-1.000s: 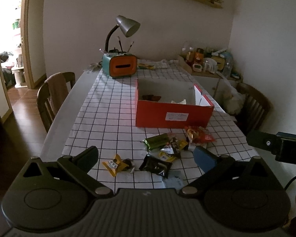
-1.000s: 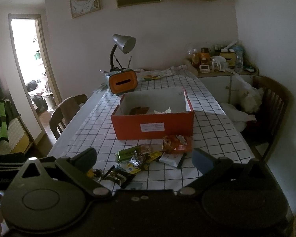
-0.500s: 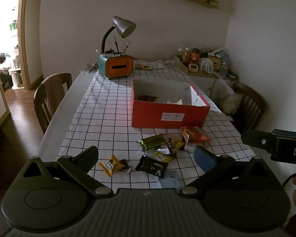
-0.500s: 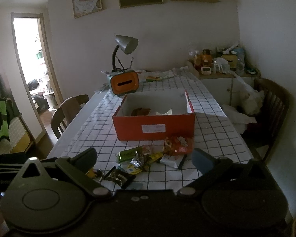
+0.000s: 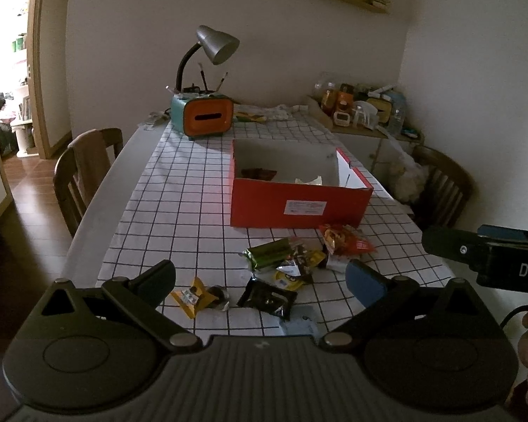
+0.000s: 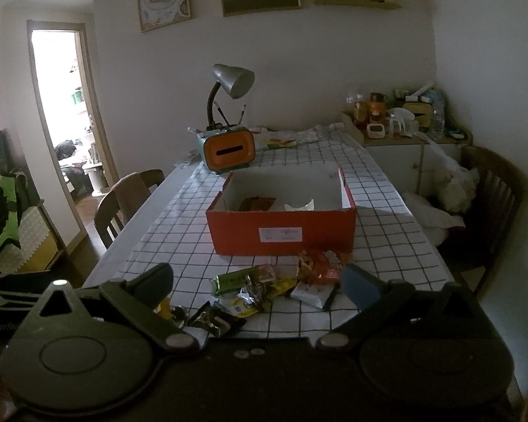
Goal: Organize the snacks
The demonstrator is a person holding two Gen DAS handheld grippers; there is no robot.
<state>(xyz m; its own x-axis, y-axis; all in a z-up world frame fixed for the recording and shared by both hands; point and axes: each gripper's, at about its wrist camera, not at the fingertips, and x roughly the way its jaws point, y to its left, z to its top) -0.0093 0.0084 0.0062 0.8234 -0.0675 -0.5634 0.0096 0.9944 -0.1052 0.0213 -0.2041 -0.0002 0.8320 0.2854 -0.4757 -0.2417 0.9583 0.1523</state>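
The near wall of the red box hid most of its floor; only a dark packet and a white scrap showed above the rim, their kinds unreadable. The label on the box front was too small to read. In the snack pile, wrappers overlapped so that their count and print could not be told. The right gripper body covered the table's near edge, and its left finger hid part of a yellow packet. Jars on the side cabinet were blurred. The other gripper's body was cut off by the right edge of the left wrist view.
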